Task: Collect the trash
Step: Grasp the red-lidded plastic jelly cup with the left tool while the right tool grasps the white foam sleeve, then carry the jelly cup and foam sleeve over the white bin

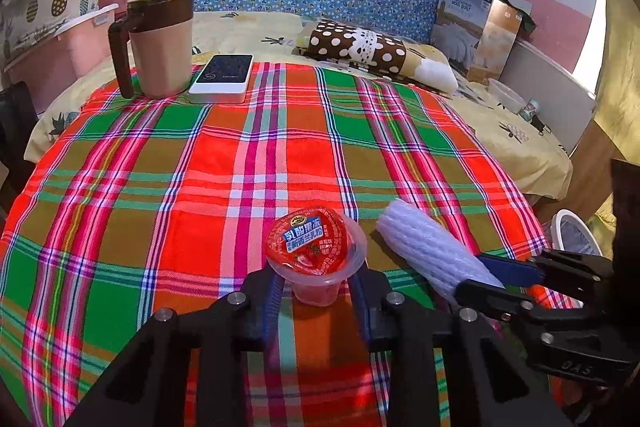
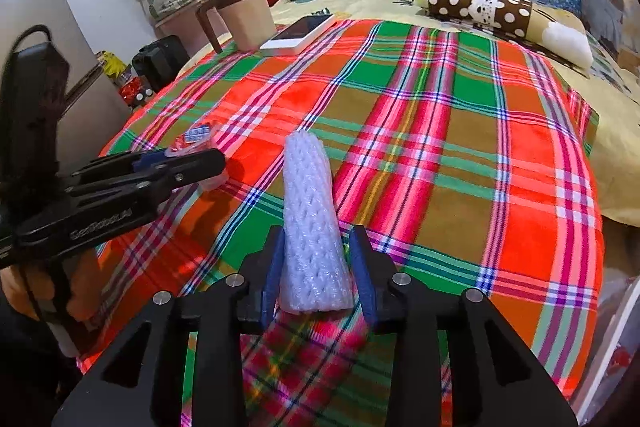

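Two handheld grippers over a bed spread with a plaid cloth (image 1: pixel 200 187)

Left gripper (image 1: pixel 318 291) straddling a jelly cup (image 1: pixel 316 255) with a red lid, upright on the cloth near the front edge; jaws spread, blue pads just beside the cup's walls, contact not certain, no squeeze evident

Right gripper (image 2: pixel 318 267) straddling the near end of a white foam sleeve (image 2: pixel 310 223) lying flat just right of the cup; jaws likewise spread, left pad seemingly touching the foam, right pad slightly apart

Far back on the cloth, a mug (image 1: pixel 158 43) and a white device (image 1: pixel 222 79), well apart from the trash

Off the bed's right edge, a white-rimmed bin (image 1: pixel 576 231), partly hidden

Step in hand, by appearances: positioning for both grasps, neither piece lifted yet

Next move probably calling for closing each claw gently, the thin cup and soft foam both likely to crush, then lifting and carrying rightward to the bin
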A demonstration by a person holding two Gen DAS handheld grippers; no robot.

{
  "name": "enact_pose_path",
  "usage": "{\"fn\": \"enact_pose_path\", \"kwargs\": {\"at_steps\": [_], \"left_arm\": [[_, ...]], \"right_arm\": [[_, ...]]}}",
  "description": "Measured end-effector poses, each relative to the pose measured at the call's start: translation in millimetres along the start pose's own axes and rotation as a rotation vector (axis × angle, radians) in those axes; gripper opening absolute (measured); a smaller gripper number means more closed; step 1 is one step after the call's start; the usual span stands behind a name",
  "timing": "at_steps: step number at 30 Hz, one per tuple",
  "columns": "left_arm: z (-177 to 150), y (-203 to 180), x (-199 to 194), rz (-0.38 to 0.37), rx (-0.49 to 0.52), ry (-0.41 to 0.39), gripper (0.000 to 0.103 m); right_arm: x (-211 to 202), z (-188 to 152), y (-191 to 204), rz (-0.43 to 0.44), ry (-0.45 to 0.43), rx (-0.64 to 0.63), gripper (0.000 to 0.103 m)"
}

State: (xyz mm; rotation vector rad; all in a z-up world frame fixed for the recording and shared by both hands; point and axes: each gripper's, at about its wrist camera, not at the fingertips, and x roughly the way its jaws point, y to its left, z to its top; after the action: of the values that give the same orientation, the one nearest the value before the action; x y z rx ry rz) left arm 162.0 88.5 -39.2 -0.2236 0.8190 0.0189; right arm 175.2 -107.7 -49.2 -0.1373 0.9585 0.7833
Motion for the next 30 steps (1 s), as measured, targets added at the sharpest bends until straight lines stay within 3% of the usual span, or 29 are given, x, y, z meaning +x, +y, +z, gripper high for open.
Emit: {"fn": "enact_pose_path", "kwargs": {"at_steps": [3,5,7,30], "left_arm": [[-3,-1,-4,0.000,0.002,0.001,0.031],[-5,0,-5,0.001,-0.001,0.003,0.031],[-7,0,-8,-0.001,-0.003,0.003,0.031],[-41,-62,-60,-0.076,0.094,-0.035,0.031]], "right_arm": [[2,-1,-2,0.023,0.001,0.028,0.036],[-1,-3,-3,0.019,-0.009,0.042,0.028],[-7,-5,-3,0.004,-0.026,0.047,0.027],[-75,-50,-2,-0.081,-0.138,0.133,0.026]]}}
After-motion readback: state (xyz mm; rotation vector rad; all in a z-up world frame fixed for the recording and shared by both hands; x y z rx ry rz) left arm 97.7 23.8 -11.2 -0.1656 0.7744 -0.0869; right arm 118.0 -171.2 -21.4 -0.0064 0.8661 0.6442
